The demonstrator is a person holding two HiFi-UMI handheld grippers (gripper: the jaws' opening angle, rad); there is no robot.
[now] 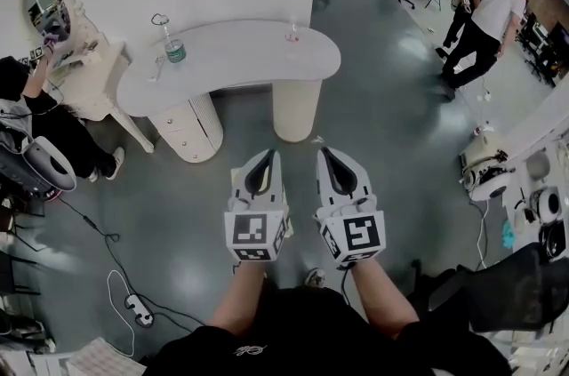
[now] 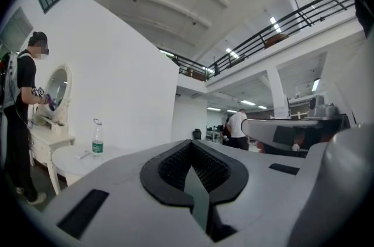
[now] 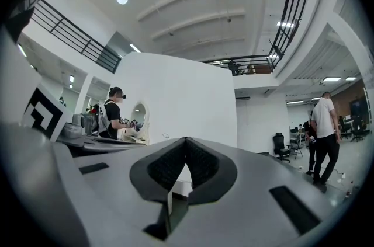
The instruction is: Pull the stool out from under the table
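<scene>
Left gripper point(image 1: 268, 156) and right gripper point(image 1: 325, 154), both shut and empty, faced the table point(image 1: 233, 54) ahead, equally near; no stool showed beneath.

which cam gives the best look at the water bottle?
Left gripper view: the water bottle stands side-on, full height, green label clear. Head view shows the bottle small, from above, on the table. Right gripper view: not discernible.
</scene>
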